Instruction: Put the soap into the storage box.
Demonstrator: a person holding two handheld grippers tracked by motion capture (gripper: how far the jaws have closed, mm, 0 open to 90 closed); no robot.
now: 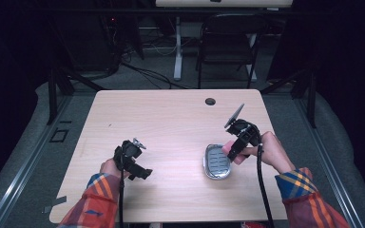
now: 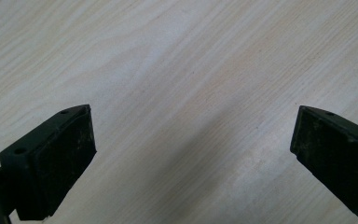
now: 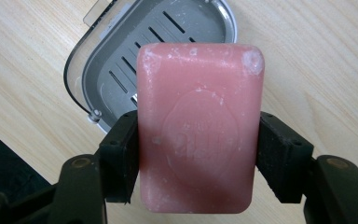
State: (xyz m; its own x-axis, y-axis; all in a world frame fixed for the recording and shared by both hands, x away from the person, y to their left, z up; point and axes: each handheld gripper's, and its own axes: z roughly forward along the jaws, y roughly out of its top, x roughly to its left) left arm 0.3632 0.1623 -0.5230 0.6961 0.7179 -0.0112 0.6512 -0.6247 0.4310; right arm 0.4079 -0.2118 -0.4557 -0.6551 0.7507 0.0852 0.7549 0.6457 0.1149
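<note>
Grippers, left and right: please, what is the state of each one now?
Left gripper: open, nothing between its jaws, above the bare table.
Right gripper: shut on the pink soap bar, by the grey soap dish.

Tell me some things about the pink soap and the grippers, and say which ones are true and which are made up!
1. The right gripper is squeezing the pink soap between its jaws. True.
2. The soap is lying inside the grey soap dish. False: it is held in the jaws, with the dish behind it holding nothing.
3. The left gripper is holding a sponge. False: its jaws stand wide apart with bare wood of the table between them.
4. The soap dish has slots in its bottom. True.
5. The soap dish sits near the person's left hand. False: in the high view it lies by the right hand.
</note>
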